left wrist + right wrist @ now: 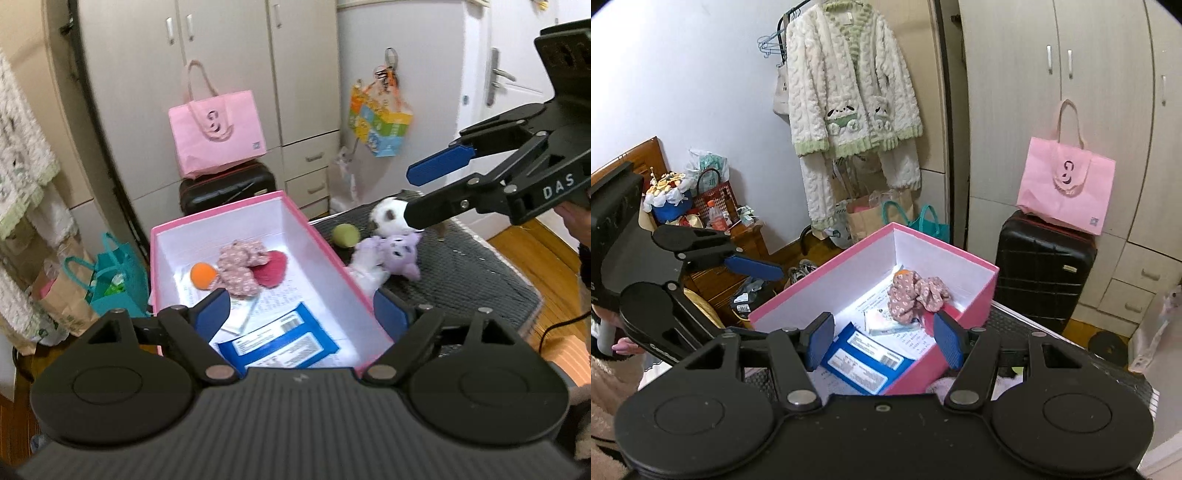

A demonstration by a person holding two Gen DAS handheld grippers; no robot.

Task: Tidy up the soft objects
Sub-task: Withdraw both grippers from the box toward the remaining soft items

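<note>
While both grippers hang empty above the pink box, the left gripper stands spread wide and the right gripper half spread, nothing between their pads. Inside the box lie an orange ball, a floral cloth and a red heart. On the grey mat to the right wait a purple plush, a white plush and a green ball. That ball may roll off the mat if nudged; the plushes touch, so one grasp could drag both.
</note>
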